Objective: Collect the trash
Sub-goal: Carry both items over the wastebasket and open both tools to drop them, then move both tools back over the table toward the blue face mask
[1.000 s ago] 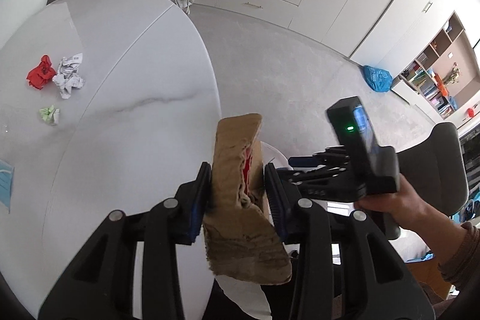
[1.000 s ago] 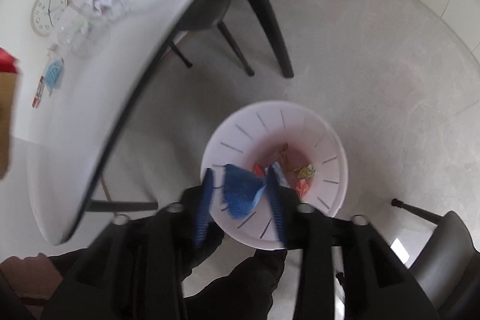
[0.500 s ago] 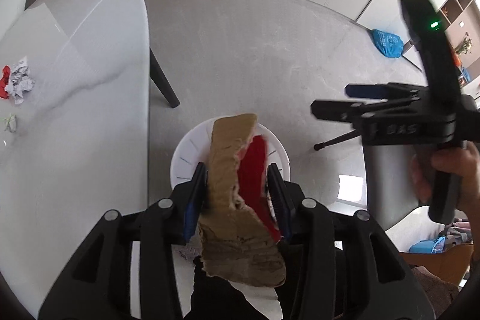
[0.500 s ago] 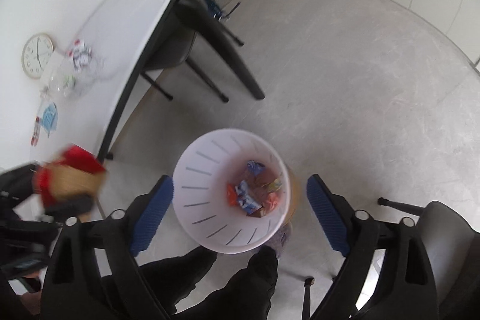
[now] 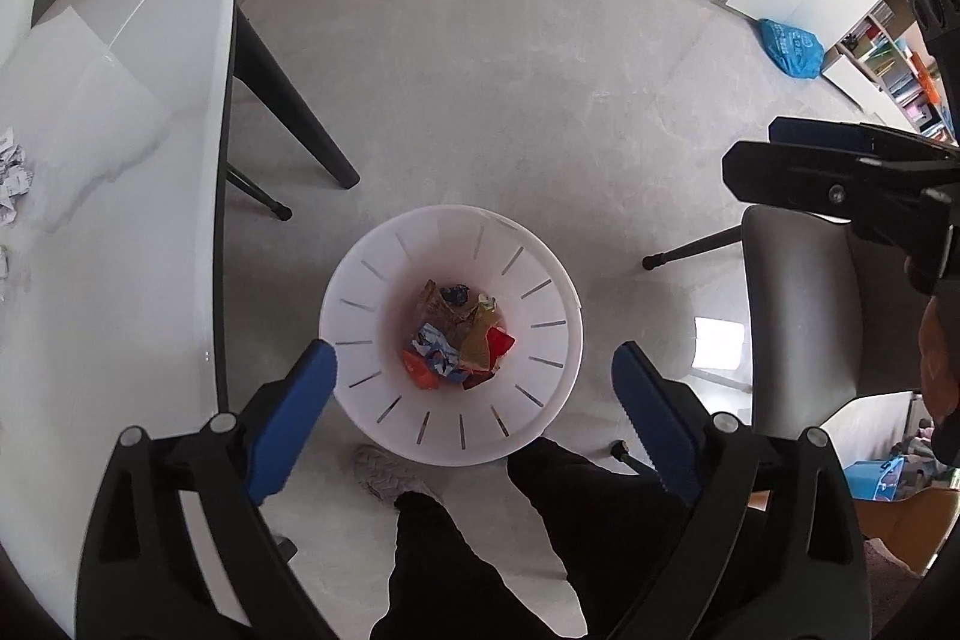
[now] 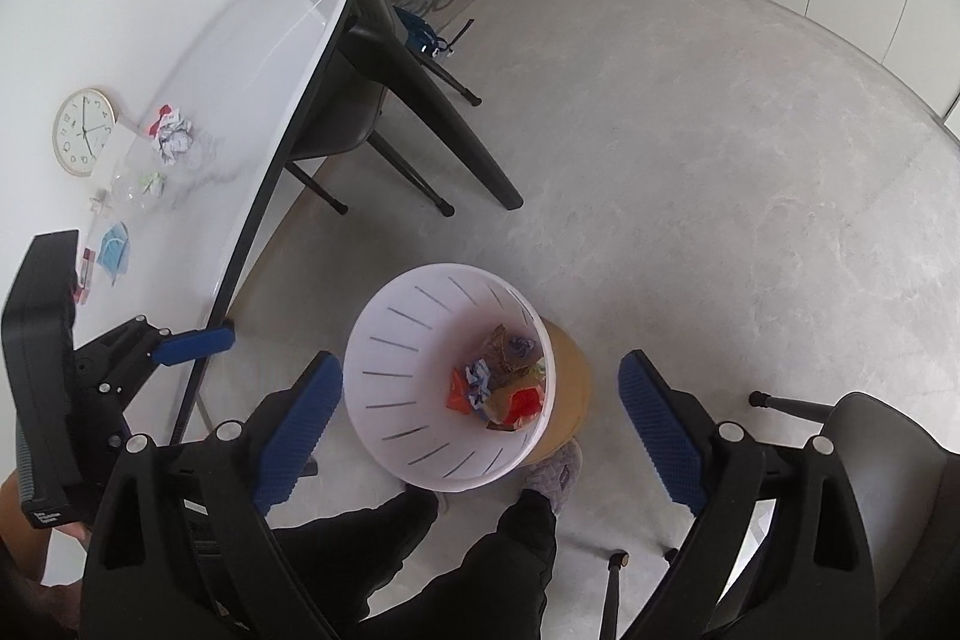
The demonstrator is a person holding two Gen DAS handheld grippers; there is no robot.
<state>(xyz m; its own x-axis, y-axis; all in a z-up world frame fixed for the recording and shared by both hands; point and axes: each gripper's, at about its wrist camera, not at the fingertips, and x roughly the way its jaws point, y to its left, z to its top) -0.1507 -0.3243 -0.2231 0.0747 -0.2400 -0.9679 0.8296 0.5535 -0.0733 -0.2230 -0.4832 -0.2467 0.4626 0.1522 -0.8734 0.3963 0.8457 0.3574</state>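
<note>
Both grippers, left (image 5: 474, 394) still opening and right (image 6: 480, 400) wide, hang empty over the bin (image 5: 360, 280); next, approach the crumpled paper (image 6: 174, 139) on the table (image 6: 270, 40) squarely.

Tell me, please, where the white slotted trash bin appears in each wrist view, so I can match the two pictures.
Left wrist view: the white trash bin sits at lower centre, on the floor between the blue pads.
Right wrist view: the bin is at lower centre, tilted toward the right.
Shared landmark: the white table along the left side of both.
</note>
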